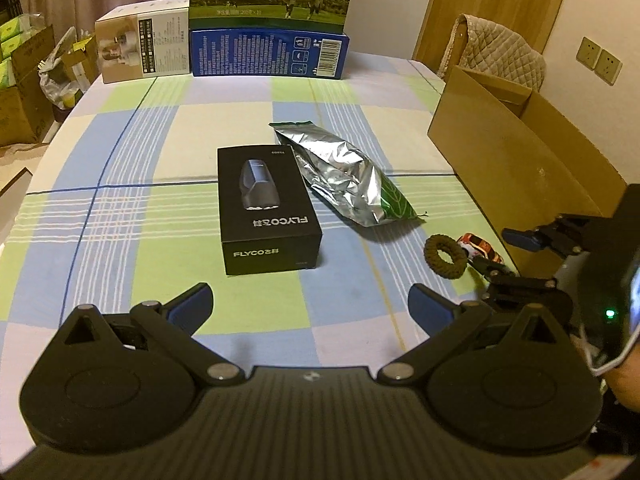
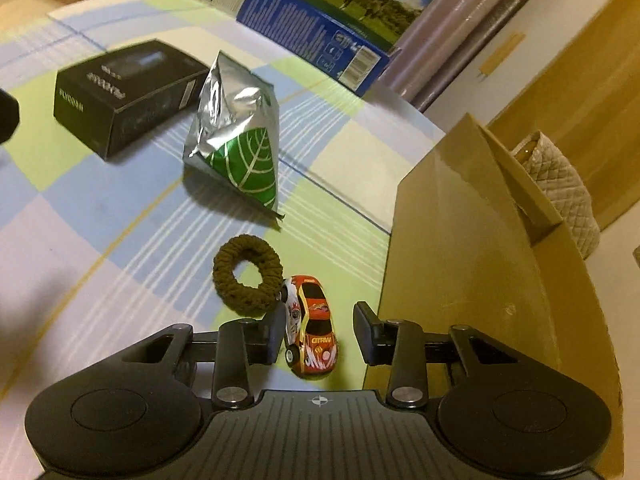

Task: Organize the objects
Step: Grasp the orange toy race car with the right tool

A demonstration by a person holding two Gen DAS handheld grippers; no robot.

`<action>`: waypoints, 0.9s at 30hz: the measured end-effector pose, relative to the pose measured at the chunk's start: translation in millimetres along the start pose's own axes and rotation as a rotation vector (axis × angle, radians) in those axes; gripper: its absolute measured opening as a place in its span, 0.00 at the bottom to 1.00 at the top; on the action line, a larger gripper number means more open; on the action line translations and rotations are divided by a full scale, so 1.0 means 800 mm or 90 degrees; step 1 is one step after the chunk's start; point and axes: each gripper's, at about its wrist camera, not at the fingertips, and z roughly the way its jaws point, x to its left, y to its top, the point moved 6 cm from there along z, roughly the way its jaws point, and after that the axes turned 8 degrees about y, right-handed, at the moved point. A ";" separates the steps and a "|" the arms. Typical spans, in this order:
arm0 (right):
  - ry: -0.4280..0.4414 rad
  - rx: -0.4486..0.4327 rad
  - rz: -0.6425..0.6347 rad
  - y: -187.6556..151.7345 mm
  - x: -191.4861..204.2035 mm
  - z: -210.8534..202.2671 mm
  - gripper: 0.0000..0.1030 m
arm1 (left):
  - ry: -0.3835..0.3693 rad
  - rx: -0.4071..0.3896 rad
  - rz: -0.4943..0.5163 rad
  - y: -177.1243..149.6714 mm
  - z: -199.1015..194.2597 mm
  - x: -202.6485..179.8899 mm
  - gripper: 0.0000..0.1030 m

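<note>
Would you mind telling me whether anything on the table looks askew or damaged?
The foil bag is crumpled and lies at an angle beside the black box. The toy car looks tipped against the hair tie.

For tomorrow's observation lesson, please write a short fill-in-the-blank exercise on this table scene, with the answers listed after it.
1. The right tongs stand open around the toy ____.
2. The brown hair tie lies between the toy car and the foil ____.
3. The word printed on the black box is ____.
4. The cardboard box stands on the ____ side of the right tongs.

Answers: car; bag; FLYCO; right
</note>
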 end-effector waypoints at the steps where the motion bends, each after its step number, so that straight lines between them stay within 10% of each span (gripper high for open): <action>1: 0.005 0.005 0.005 0.000 -0.001 0.003 0.33 | 0.000 0.000 -0.001 0.000 0.001 0.000 0.99; 12: 0.069 0.005 0.110 0.014 -0.019 0.013 0.24 | -0.005 0.001 -0.011 0.001 0.004 0.007 0.99; 27: 0.296 -0.044 0.165 0.036 0.052 -0.032 0.22 | 0.004 0.007 -0.012 -0.006 0.006 0.022 0.99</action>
